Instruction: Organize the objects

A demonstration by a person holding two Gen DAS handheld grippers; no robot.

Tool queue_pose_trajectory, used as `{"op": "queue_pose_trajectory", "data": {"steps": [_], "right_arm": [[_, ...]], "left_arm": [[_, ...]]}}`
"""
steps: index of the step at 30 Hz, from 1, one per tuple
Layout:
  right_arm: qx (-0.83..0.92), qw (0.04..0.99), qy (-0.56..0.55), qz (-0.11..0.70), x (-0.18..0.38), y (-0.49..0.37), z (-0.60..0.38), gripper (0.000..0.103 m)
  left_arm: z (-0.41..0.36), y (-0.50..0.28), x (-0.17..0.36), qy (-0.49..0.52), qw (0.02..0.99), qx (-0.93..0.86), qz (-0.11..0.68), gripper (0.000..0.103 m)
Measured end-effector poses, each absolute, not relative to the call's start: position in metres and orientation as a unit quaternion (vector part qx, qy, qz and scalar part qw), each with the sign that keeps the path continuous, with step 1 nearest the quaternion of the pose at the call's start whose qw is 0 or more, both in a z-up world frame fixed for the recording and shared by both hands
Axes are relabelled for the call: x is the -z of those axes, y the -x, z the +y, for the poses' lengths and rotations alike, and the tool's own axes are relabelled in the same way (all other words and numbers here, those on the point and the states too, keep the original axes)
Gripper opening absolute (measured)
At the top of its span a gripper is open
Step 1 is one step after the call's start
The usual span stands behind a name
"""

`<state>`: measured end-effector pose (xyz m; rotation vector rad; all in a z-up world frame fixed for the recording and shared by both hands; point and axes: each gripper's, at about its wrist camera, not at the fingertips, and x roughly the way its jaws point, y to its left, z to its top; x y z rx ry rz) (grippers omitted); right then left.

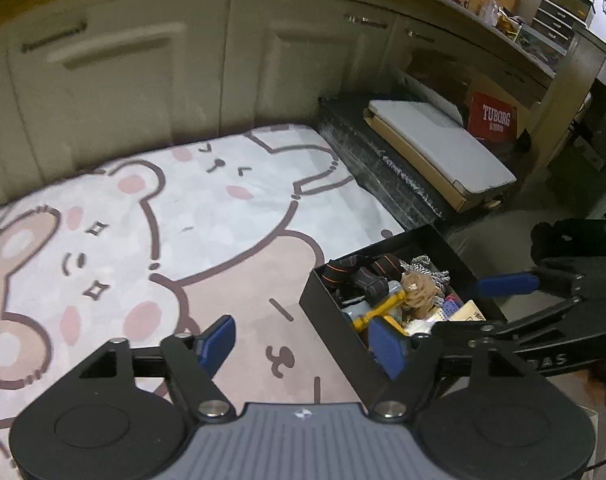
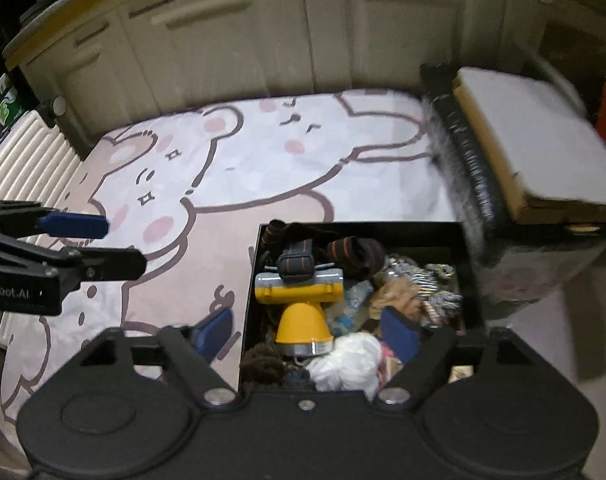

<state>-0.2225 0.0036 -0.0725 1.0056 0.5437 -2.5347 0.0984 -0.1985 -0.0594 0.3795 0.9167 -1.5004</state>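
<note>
Black cardboard forms the open box [image 2: 469, 264] that sits on the cartoon-bear rug [image 2: 263, 168], near the rug's right edge and in front of the cream cabinet doors [image 2: 239, 36]. The box is crammed: a yellow headlamp [image 2: 301, 300] lies lens-down toward the camera with its dark orange-striped strap [image 2: 297, 262] across the top, a crumpled white plastic bag [image 2: 349, 364] lies just below it, and a black-and-white twisted rope [image 2: 423, 278] lies toward the right wall. A tan fuzzy item [image 1: 417, 290] shows in the middle of the heap in the left wrist view; what it is cannot be told.

The right tongs [image 2: 309, 330] hang over the near end of the box with the blue pads [image 2: 401, 334] wide apart, one over the contents and one over the rug, gripping nothing. The left tongs [image 1: 303, 340] hover over the rug just left of the box, also spread apart and empty, the right pad overlapping the box's near corner.

Beside the rug on the right stands a dark bench carrying a flat carton with a white top [image 1: 439, 148]. A red Tuborg box [image 1: 495, 118] stands behind it.
</note>
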Motion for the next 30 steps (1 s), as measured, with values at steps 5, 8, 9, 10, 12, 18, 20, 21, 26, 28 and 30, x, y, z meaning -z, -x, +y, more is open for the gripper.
{"op": "queue_pose_trajectory", "data": {"steps": [5, 8, 9, 10, 12, 18, 20, 21, 26, 28, 30], "right_arm": [[0.912, 0.176, -0.316, 0.196, 0.043, 0.186, 0.008, 0.091], [0.918, 0.174, -0.298, 0.196, 0.029, 0.164, 0.009, 0.095], [0.920, 0.172, -0.293, 0.194, 0.024, 0.156, 0.010, 0.096], [0.923, 0.168, -0.289, 0.191, 0.021, 0.150, 0.011, 0.097], [0.927, 0.161, -0.283, 0.186, 0.015, 0.136, 0.013, 0.097], [0.935, 0.159, -0.264, 0.178, 0.000, 0.095, 0.022, 0.100], [0.937, 0.164, -0.259, 0.170, -0.003, 0.084, 0.026, 0.101], [0.938, 0.165, -0.257, 0.166, -0.005, 0.078, 0.028, 0.101], [0.942, 0.159, -0.247, 0.163, -0.012, 0.049, 0.032, 0.102], [0.942, 0.154, -0.245, 0.168, -0.013, 0.038, 0.033, 0.102], [0.942, 0.147, -0.242, 0.177, -0.012, 0.028, 0.032, 0.102]], "left_arm": [[-0.170, -0.093, 0.029, -0.165, 0.636, 0.650, 0.381, 0.086], [-0.152, -0.092, 0.012, -0.163, 0.644, 0.646, 0.375, 0.096], [-0.147, -0.091, 0.007, -0.163, 0.648, 0.644, 0.373, 0.099], [-0.141, -0.090, 0.003, -0.164, 0.650, 0.642, 0.372, 0.101], [-0.129, -0.087, -0.006, -0.163, 0.657, 0.638, 0.368, 0.102], [-0.099, -0.077, -0.024, -0.166, 0.659, 0.639, 0.360, 0.102], [-0.090, -0.072, -0.030, -0.169, 0.664, 0.637, 0.354, 0.102], [-0.085, -0.070, -0.032, -0.169, 0.665, 0.637, 0.351, 0.102], [-0.061, -0.064, -0.046, -0.163, 0.668, 0.644, 0.336, 0.102], [-0.050, -0.061, -0.052, -0.158, 0.671, 0.645, 0.330, 0.102], [-0.040, -0.059, -0.056, -0.156, 0.675, 0.644, 0.324, 0.102]]}}
